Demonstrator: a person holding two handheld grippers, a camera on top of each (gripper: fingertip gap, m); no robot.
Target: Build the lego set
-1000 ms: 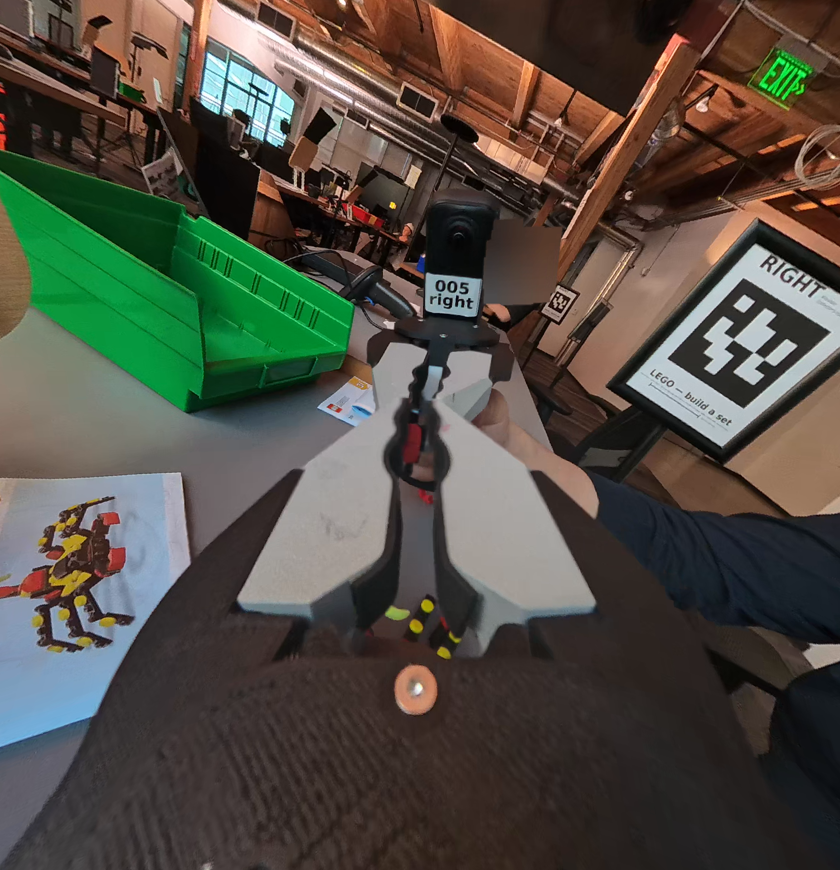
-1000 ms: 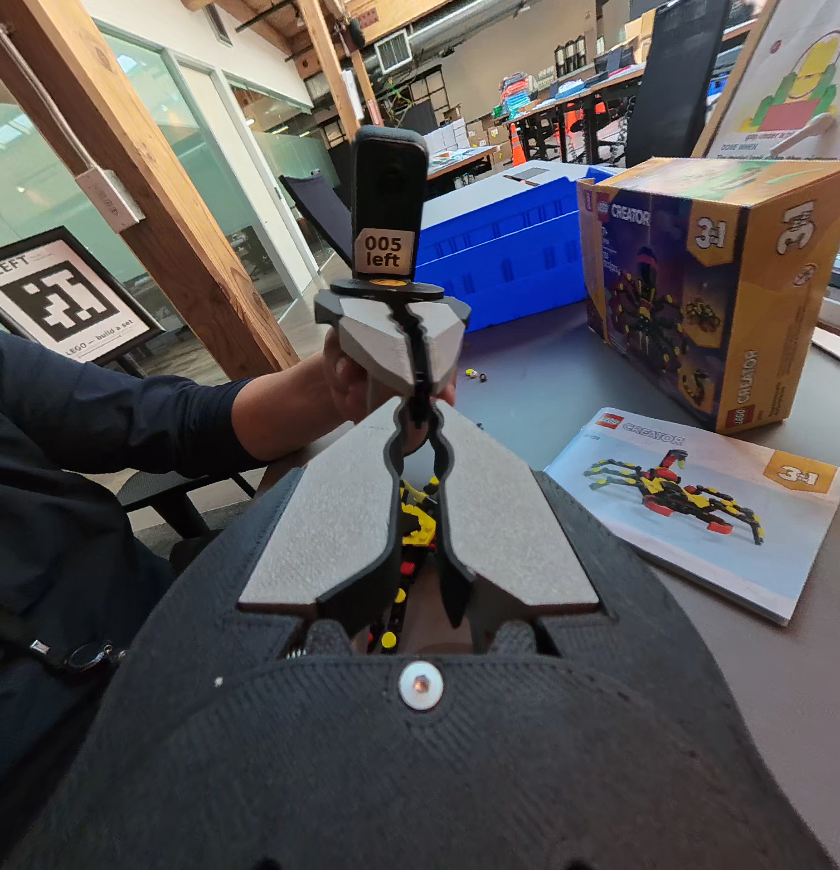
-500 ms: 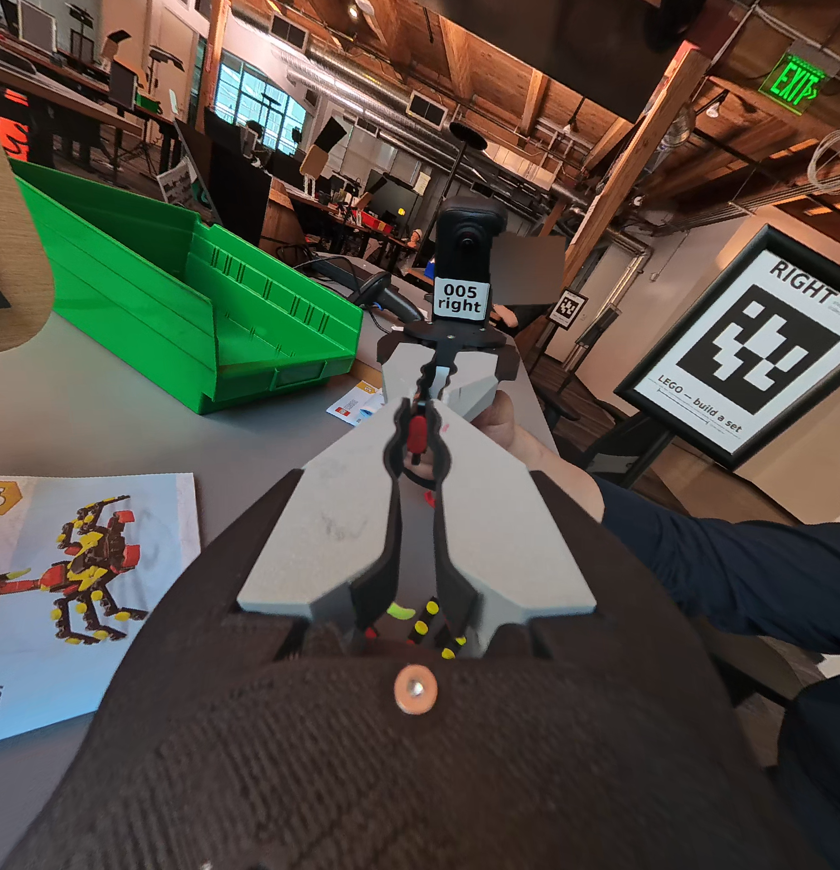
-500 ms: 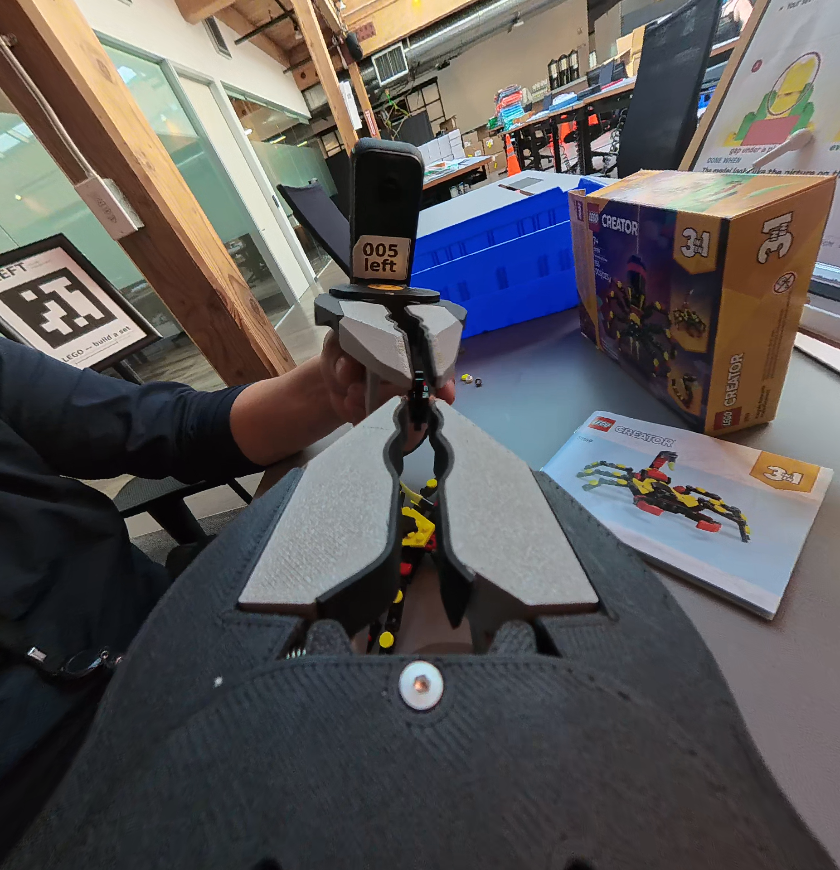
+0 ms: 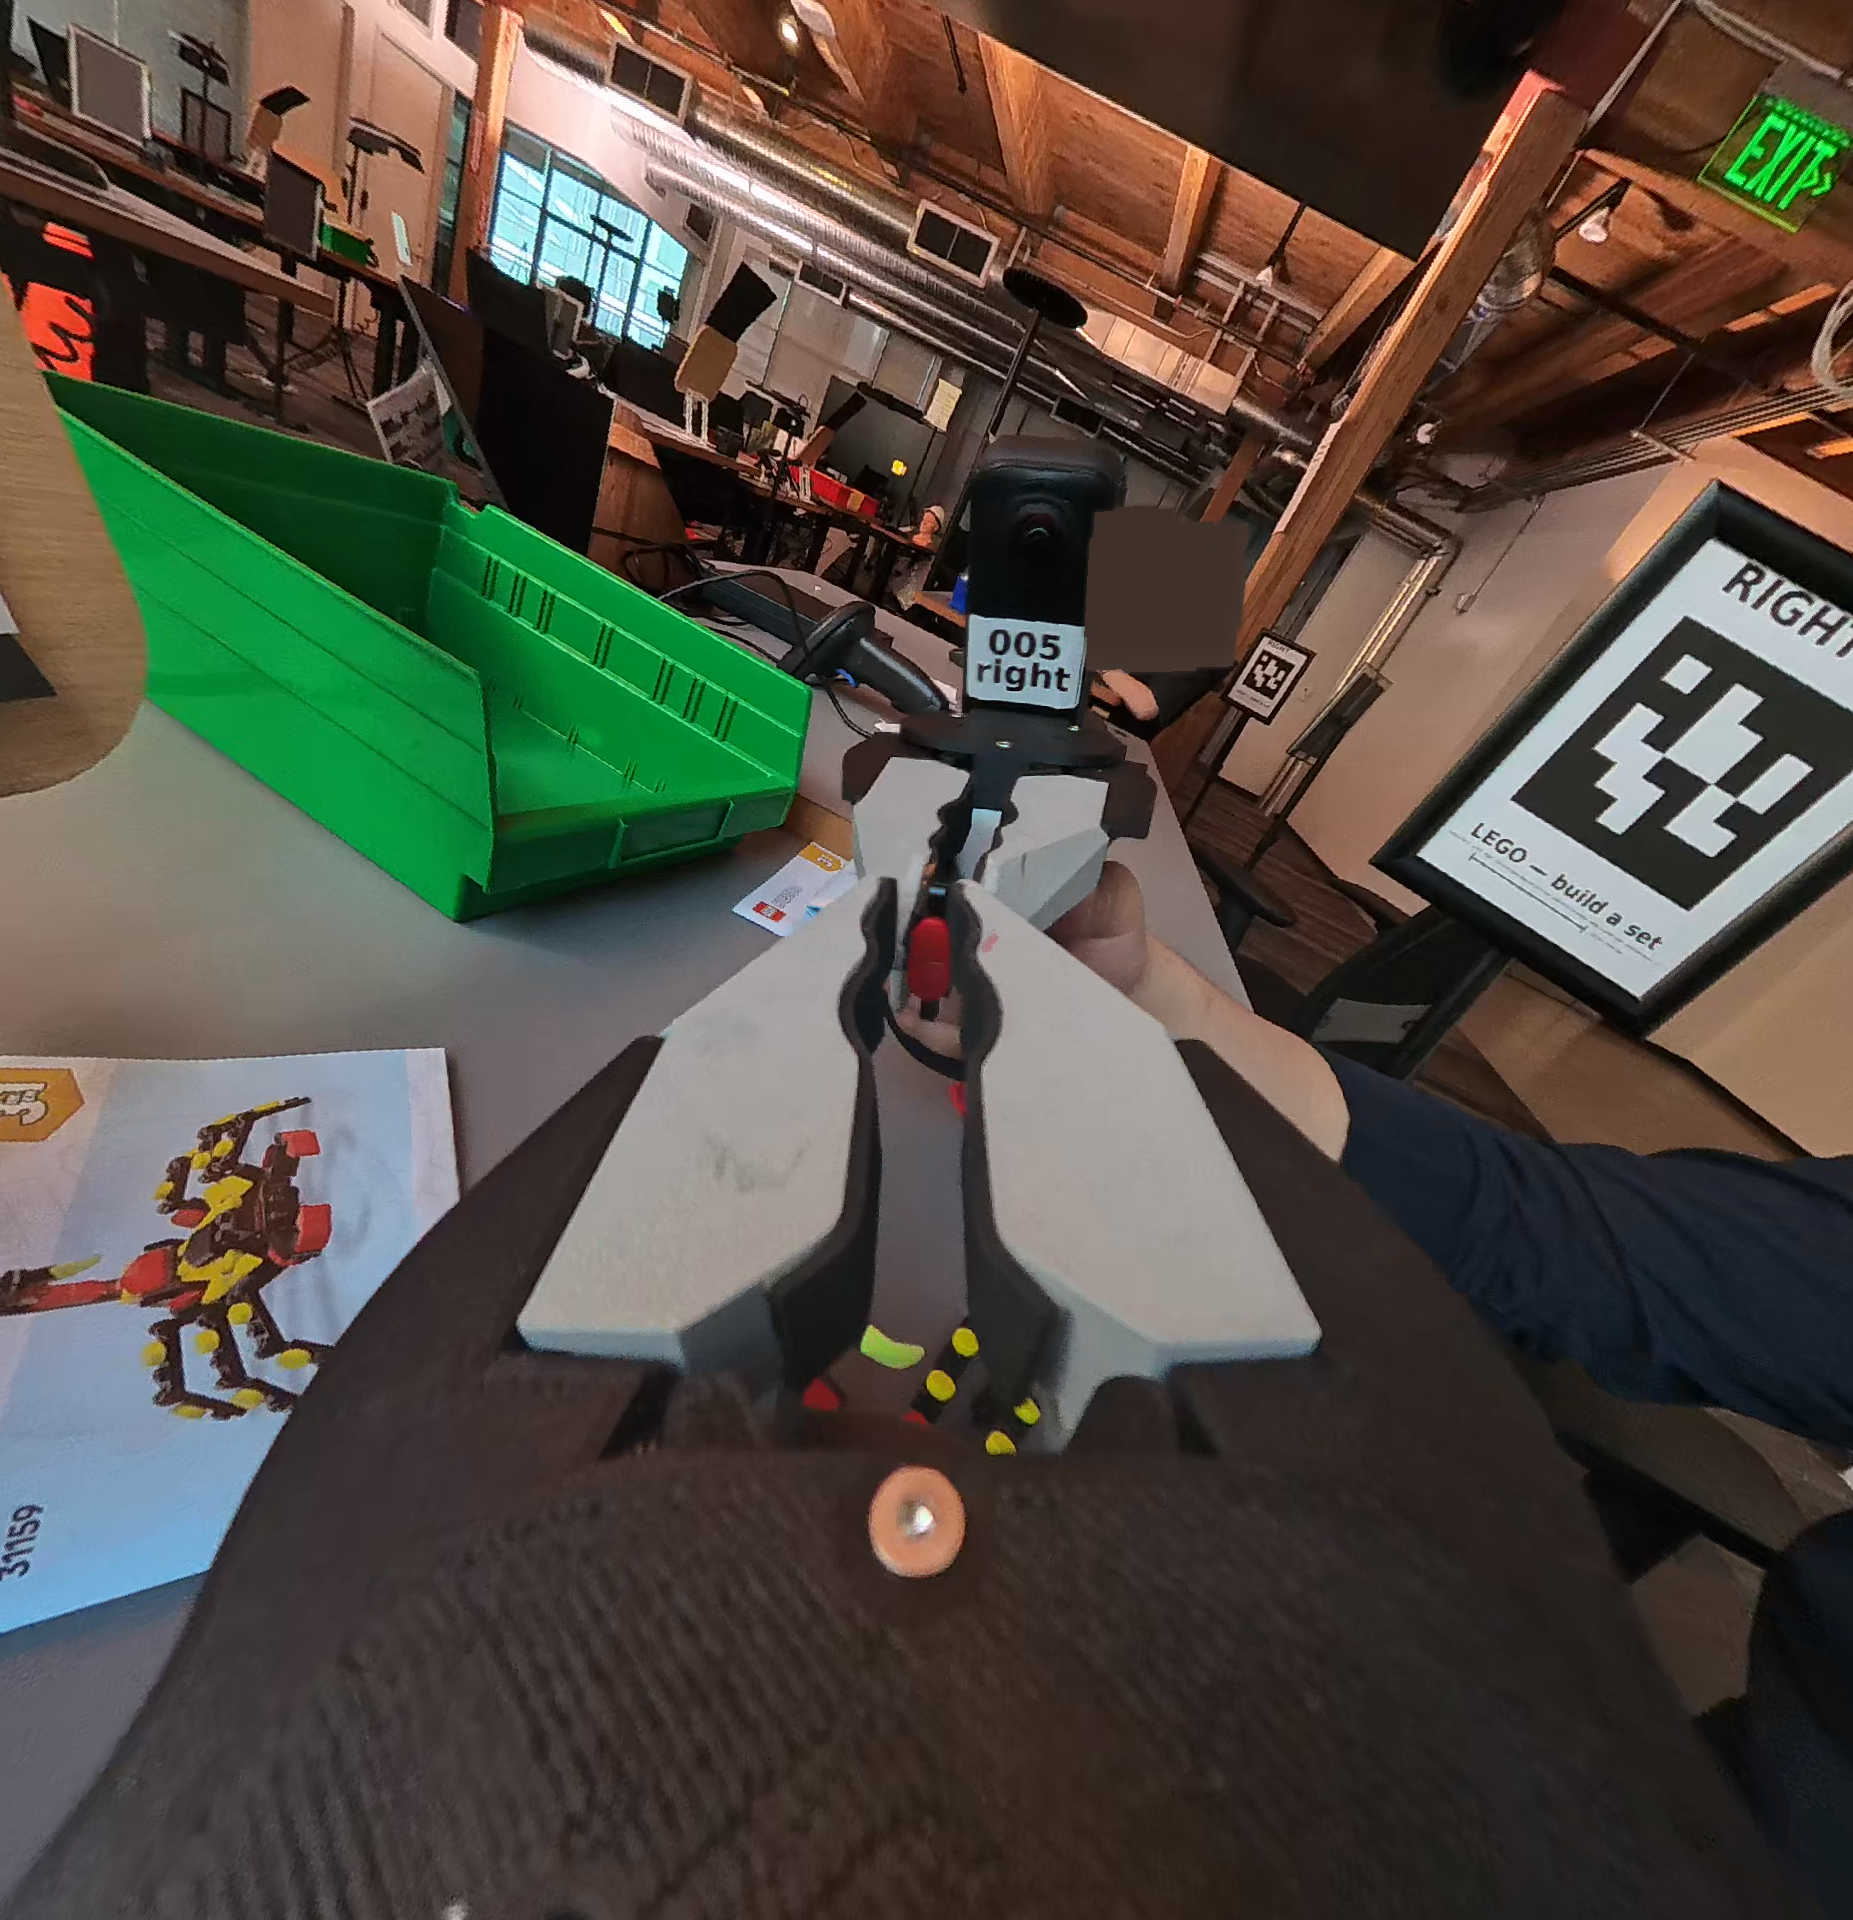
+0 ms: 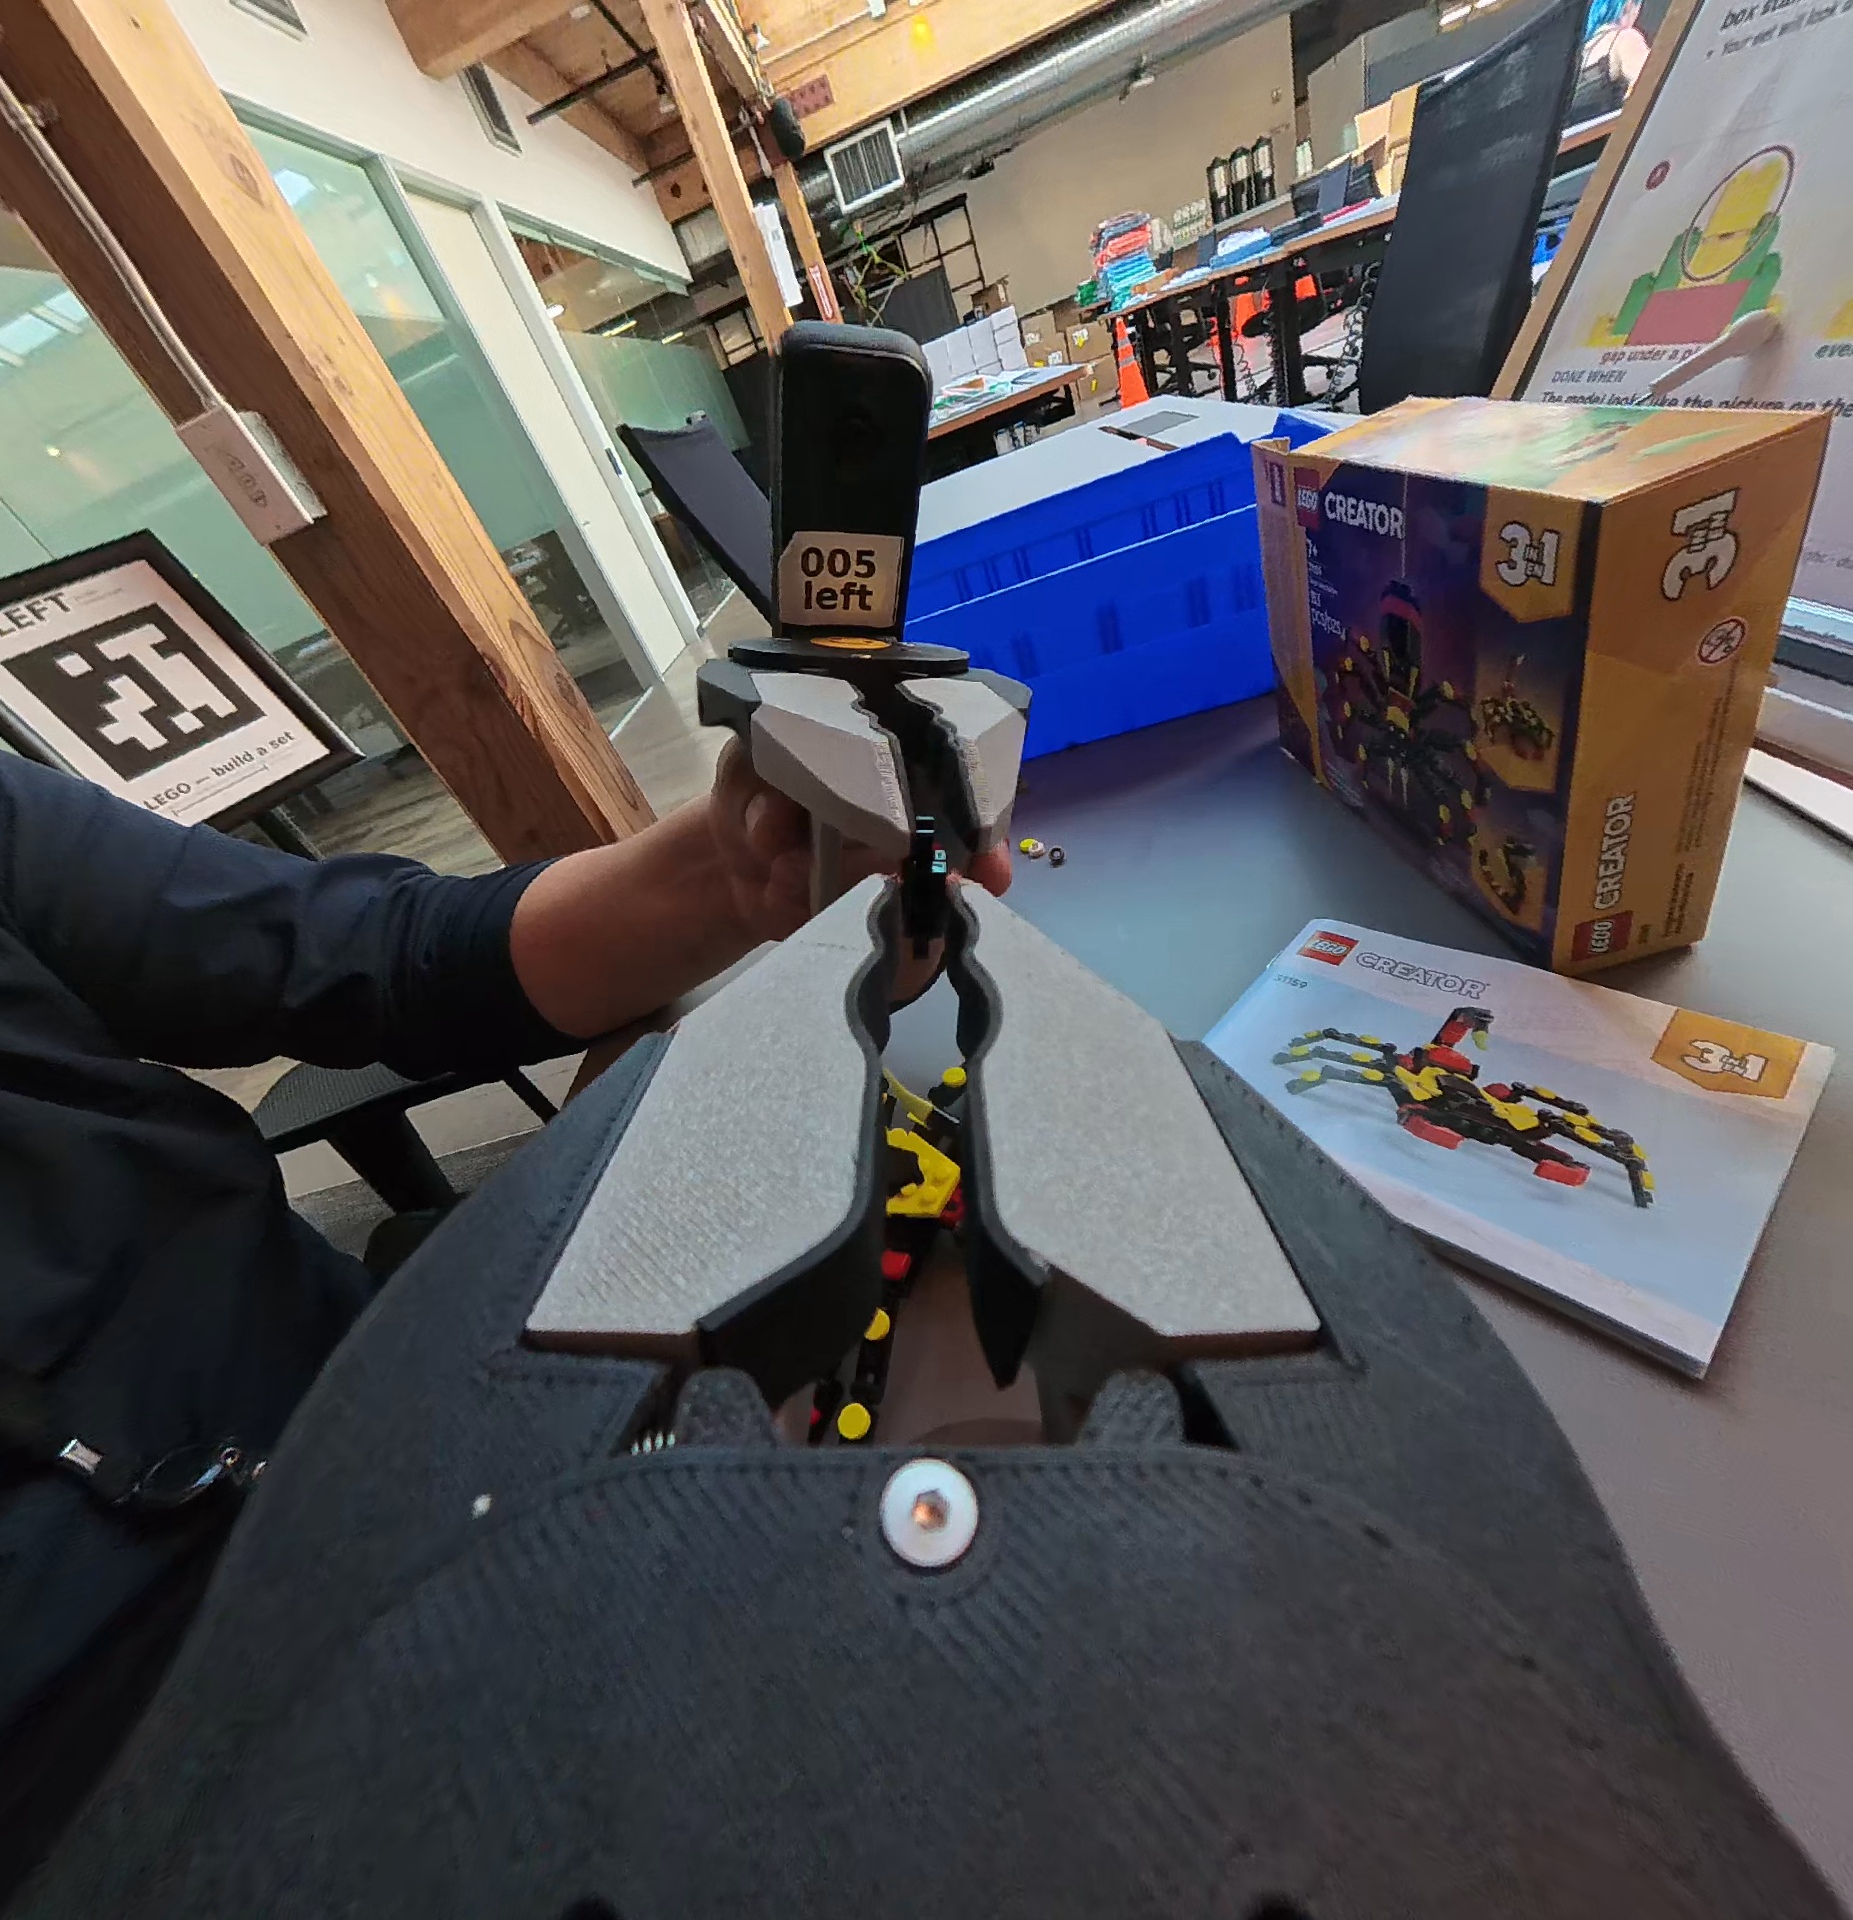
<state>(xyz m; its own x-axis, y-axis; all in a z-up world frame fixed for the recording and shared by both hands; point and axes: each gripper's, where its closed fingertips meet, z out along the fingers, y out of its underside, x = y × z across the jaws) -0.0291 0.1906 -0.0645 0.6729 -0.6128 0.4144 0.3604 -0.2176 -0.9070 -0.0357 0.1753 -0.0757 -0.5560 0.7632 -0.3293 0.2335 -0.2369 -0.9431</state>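
L gripper (image 5: 927, 914) jaws parted round red piece (image 5: 930, 954); R gripper (image 6: 917, 904) jaws grip black piece (image 6: 920, 894), near table edge (image 5: 1202, 883).

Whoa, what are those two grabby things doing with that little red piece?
A person holds two tongs tip to tip above a grey table. The right tongs pinch a small black piece, and the left tongs sit around its red piece, with a gap on one side. A half-built black and yellow model lies underneath, and an instruction booklet lies beside a toy box.
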